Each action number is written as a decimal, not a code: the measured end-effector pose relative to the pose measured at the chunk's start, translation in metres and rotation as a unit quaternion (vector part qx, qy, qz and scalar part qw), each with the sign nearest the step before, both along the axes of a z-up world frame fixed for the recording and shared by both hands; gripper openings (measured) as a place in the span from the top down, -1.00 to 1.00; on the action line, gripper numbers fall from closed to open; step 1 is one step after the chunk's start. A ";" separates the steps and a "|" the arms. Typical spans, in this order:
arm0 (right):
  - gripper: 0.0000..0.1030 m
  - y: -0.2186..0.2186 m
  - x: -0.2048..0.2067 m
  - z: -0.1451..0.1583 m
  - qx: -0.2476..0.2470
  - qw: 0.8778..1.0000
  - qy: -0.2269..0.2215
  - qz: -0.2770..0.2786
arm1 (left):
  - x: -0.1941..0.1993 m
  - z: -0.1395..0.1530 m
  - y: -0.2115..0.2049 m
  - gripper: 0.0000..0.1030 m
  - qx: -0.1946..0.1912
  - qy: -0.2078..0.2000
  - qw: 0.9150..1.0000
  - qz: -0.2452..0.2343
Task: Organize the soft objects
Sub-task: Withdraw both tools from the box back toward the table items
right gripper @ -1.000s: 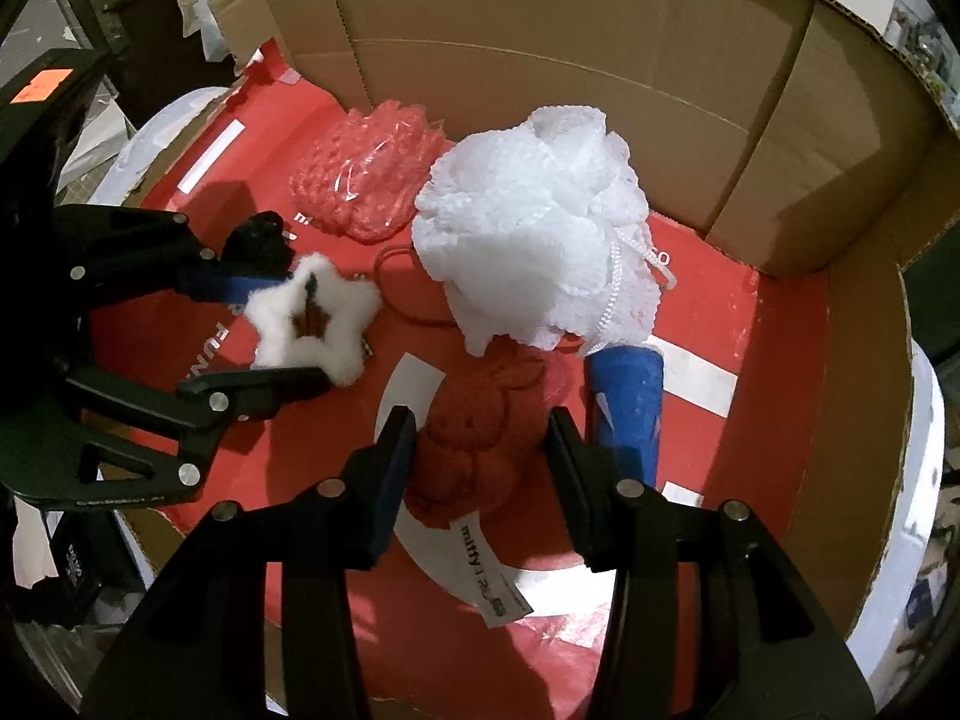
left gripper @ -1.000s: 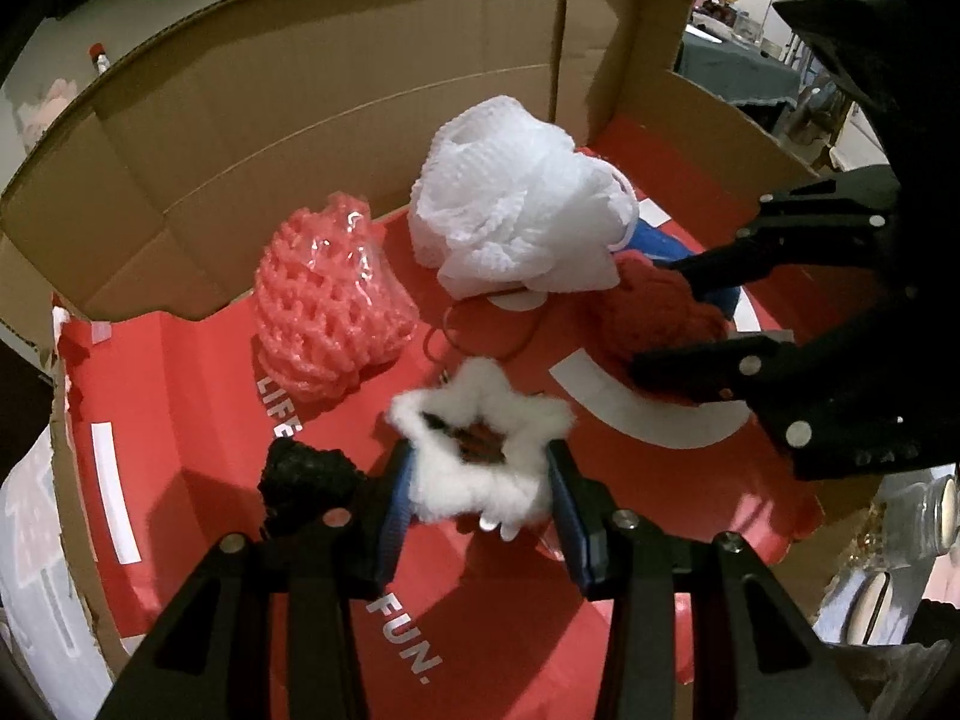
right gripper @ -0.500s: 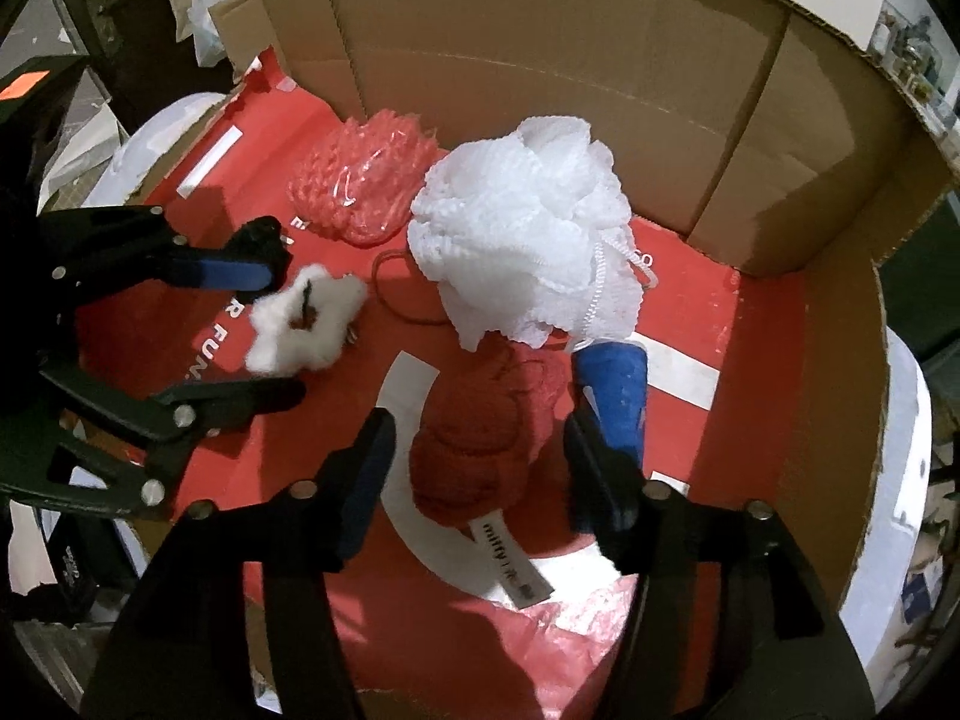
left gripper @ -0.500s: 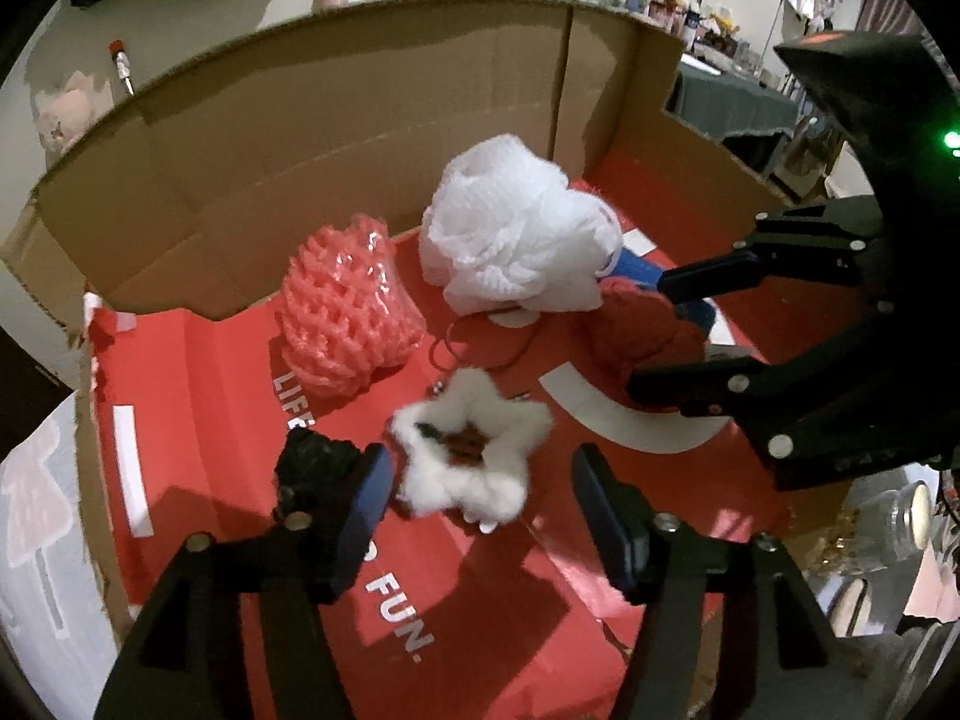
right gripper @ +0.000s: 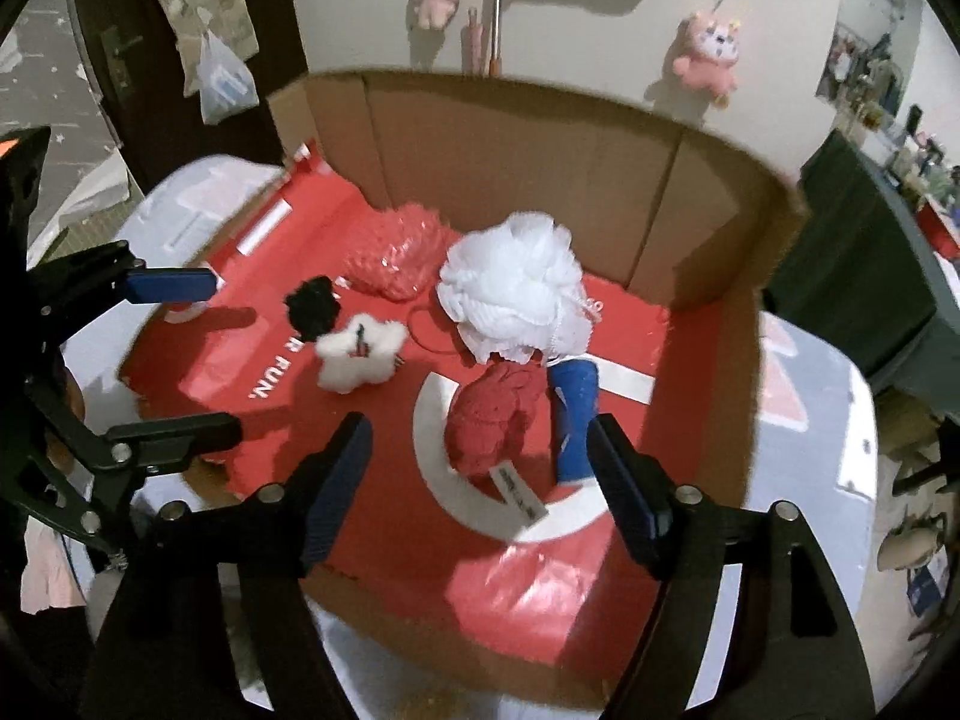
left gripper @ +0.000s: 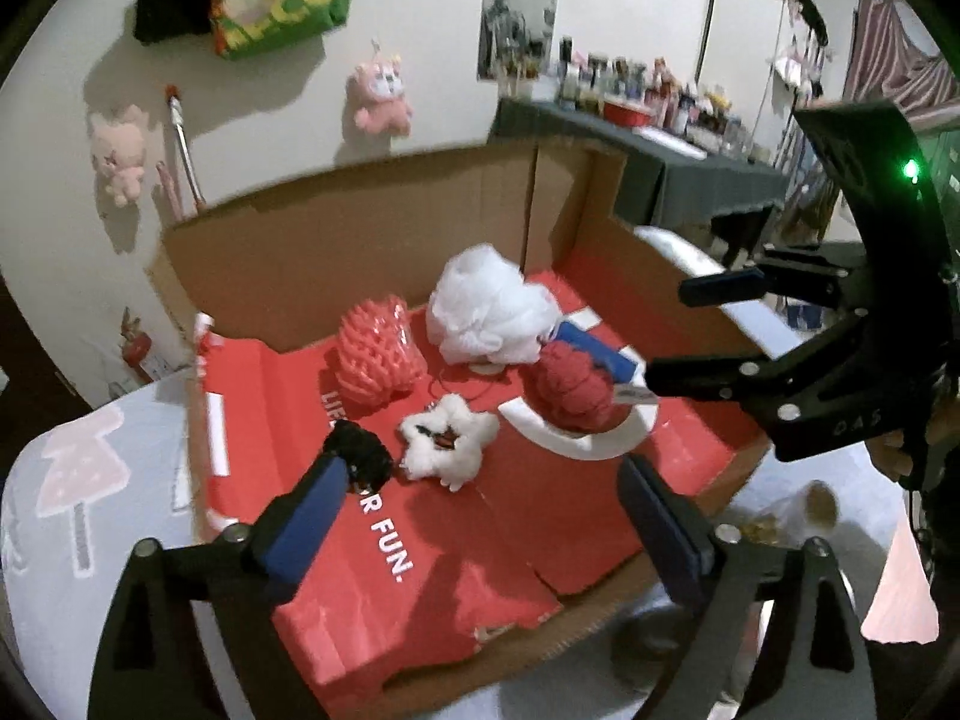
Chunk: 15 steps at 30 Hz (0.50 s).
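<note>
Both grippers have pulled back and up since a second ago; left gripper [left gripper: 480, 516] has let go of the white star [left gripper: 449, 443], right gripper [right gripper: 480, 474] of the red plush [right gripper: 492, 420]; both now spread wide, empty. All soft things lie in the box [right gripper: 528, 138], mid-frame: star lower left, plush centre, white pouf [right gripper: 516, 294] above it. Placement looks done. Blue thing [right gripper: 575, 414] partly hidden by a finger; black tuft [right gripper: 312, 306] too blurred to identify.

White mesh bath pouf [right gripper: 516, 294]; coral-pink net sponge [right gripper: 399, 261]; dark red knitted plush [right gripper: 492, 420]; white fluffy star [right gripper: 359, 357]; red-lined brown cardboard box [right gripper: 540, 156].
</note>
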State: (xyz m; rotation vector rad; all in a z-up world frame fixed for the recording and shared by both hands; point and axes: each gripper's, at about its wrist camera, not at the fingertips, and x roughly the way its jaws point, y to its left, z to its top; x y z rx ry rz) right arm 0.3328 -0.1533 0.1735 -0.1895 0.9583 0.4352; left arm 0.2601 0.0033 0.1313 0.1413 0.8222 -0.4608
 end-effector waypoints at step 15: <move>-0.68 -0.026 -0.141 0.060 0.026 0.991 -0.127 -0.047 | -0.124 0.040 0.028 -0.99 -0.053 -0.106 0.991 0.058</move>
